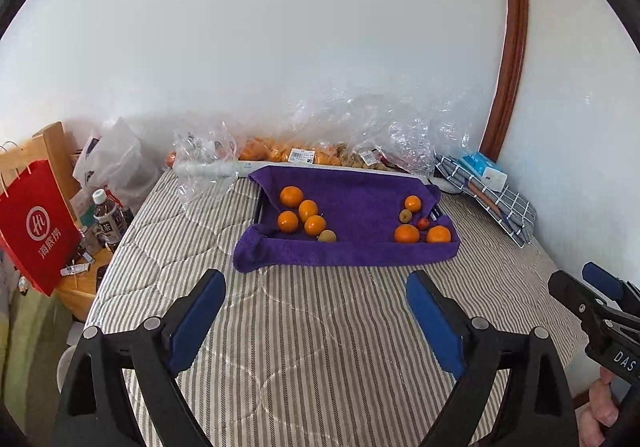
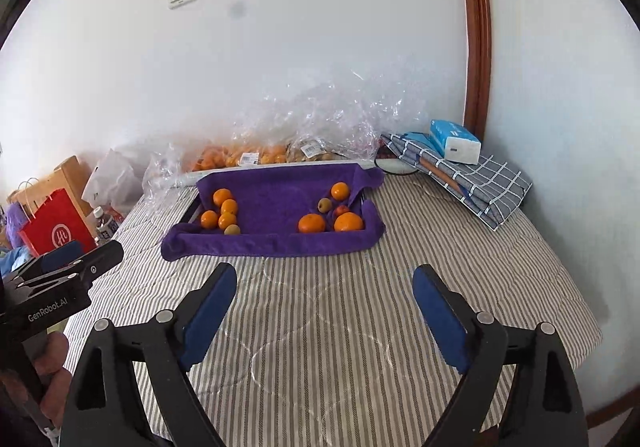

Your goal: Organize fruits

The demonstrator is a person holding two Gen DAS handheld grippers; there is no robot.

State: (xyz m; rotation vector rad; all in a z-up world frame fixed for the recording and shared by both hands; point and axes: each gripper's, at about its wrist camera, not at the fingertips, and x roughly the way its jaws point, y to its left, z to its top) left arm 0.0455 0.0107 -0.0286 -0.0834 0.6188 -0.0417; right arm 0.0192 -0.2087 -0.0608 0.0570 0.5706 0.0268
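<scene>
A tray lined with a purple towel (image 1: 352,251) (image 2: 276,241) sits on the striped bed. On its left side lie several oranges (image 1: 291,196) (image 2: 222,196) and a small green-brown fruit (image 1: 327,235) (image 2: 231,229). On its right side lie three oranges (image 1: 406,234) (image 2: 311,223), another green-brown fruit (image 1: 405,216) (image 2: 324,204) and a small red fruit (image 1: 423,223) (image 2: 341,210). My left gripper (image 1: 316,287) is open and empty, above the bed in front of the tray. My right gripper (image 2: 325,283) is open and empty too, beside it.
Clear plastic bags of oranges (image 1: 276,151) (image 2: 244,157) lie along the wall behind the tray. A folded checked cloth (image 1: 492,199) (image 2: 472,179) with a blue tissue pack (image 2: 454,141) lies at the right. A red paper bag (image 1: 36,223) and bottles (image 1: 106,219) stand left of the bed.
</scene>
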